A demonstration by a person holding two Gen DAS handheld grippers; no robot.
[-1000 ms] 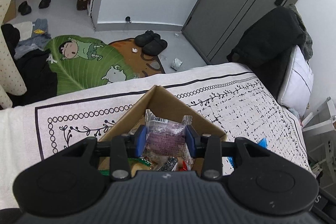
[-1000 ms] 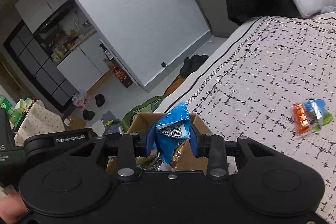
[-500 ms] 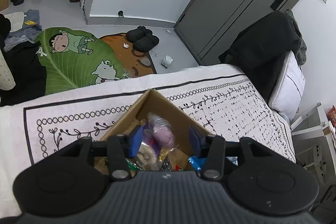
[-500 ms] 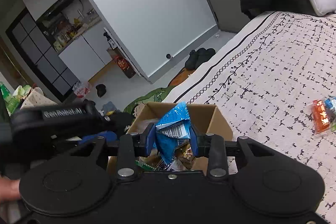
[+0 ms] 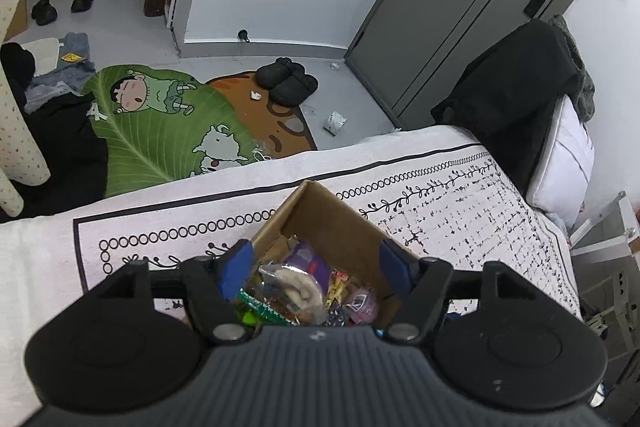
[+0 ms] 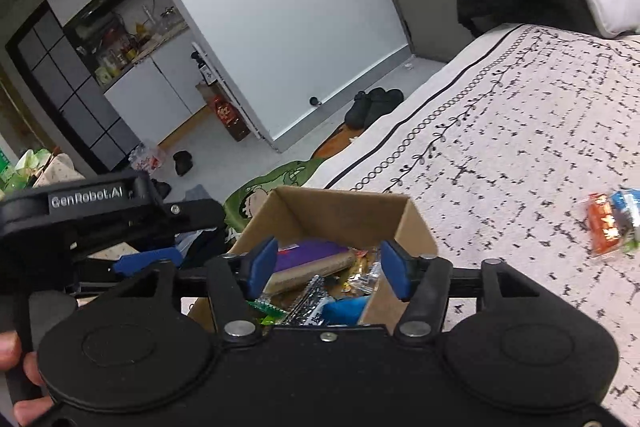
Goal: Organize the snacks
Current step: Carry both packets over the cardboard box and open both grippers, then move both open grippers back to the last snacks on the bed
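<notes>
A brown cardboard box [image 5: 332,215] sits on the patterned bed cover and holds several snack packets. My left gripper [image 5: 316,265] is open and empty just above the box; a purple packet [image 5: 310,259] lies below it. My right gripper [image 6: 328,269] is open and empty over the same box [image 6: 344,215]. A blue packet [image 6: 344,309] lies in the box under it, beside a purple packet [image 6: 312,253]. The left gripper [image 6: 148,259] shows at the left of the right wrist view. Loose orange and blue snacks [image 6: 610,223] lie on the bed to the right.
The bed cover [image 6: 500,155] spreads to the right of the box. Its edge [image 5: 240,175] drops to a floor with a green cartoon rug [image 5: 160,131] and black slippers [image 5: 286,85]. A dark garment and a white pillow [image 5: 568,151] lie at the far right.
Both grippers opened and let go. The purple packet fell from the left gripper into the box, and the blue packet fell from the right gripper into the box.
</notes>
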